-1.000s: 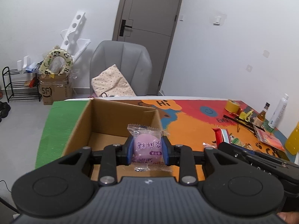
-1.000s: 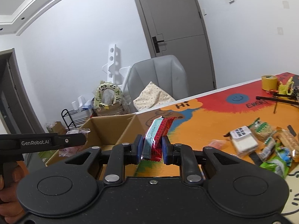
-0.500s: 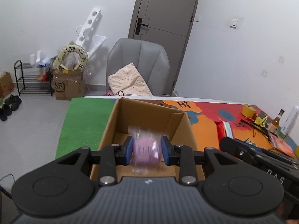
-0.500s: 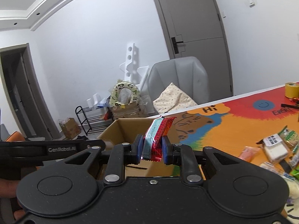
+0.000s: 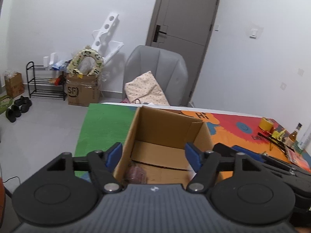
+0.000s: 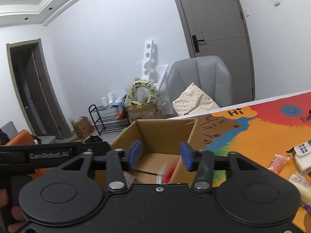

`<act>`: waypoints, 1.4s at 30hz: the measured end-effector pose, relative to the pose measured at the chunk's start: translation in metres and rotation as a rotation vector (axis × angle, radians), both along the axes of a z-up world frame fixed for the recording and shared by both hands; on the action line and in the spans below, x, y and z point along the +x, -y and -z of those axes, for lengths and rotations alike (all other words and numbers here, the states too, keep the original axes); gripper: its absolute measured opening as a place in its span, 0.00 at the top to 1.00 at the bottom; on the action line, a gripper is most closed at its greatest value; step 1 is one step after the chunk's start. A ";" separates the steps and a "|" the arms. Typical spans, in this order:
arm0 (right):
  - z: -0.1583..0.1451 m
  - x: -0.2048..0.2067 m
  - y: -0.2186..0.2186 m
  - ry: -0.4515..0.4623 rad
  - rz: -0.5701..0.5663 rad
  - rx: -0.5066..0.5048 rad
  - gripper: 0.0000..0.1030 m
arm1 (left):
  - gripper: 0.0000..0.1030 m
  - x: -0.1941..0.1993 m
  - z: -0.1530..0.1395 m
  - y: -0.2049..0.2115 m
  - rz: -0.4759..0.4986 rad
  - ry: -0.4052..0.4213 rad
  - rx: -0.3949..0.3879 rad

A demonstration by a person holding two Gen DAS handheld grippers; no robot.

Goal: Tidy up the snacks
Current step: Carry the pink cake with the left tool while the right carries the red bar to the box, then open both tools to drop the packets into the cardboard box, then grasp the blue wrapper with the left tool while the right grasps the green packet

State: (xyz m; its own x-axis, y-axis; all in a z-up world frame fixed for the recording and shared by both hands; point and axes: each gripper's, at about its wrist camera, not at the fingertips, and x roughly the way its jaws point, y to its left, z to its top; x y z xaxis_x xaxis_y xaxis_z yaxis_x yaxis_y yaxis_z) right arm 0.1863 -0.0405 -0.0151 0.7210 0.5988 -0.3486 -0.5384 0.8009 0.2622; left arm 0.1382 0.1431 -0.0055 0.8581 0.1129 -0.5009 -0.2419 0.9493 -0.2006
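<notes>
Tools, left (image 5: 153, 154) and right (image 6: 160, 154), gape empty over box (image 5: 167, 124); fallen snacks (image 6: 167, 172) are blurred.

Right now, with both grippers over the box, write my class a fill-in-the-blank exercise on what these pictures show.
1. Both the left gripper and the right gripper are ____.
2. The blurred red snack is dropping into the cardboard ____.
3. A pink snack lies on the box ____.
4. The chair behind the table is ____ in colour.

Missing words: open; box; floor; grey
</notes>
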 end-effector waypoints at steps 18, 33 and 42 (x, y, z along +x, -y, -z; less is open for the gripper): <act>0.014 -0.006 0.075 -0.081 0.157 -0.007 0.18 | 0.04 0.007 0.001 0.042 0.061 -0.010 0.034; 0.031 -0.014 0.135 -0.129 0.268 -0.029 0.04 | 0.03 0.019 0.012 0.090 0.163 -0.041 0.025; 0.038 -0.021 0.179 -0.145 0.329 -0.030 0.00 | 0.00 0.025 0.012 0.130 0.254 -0.054 0.013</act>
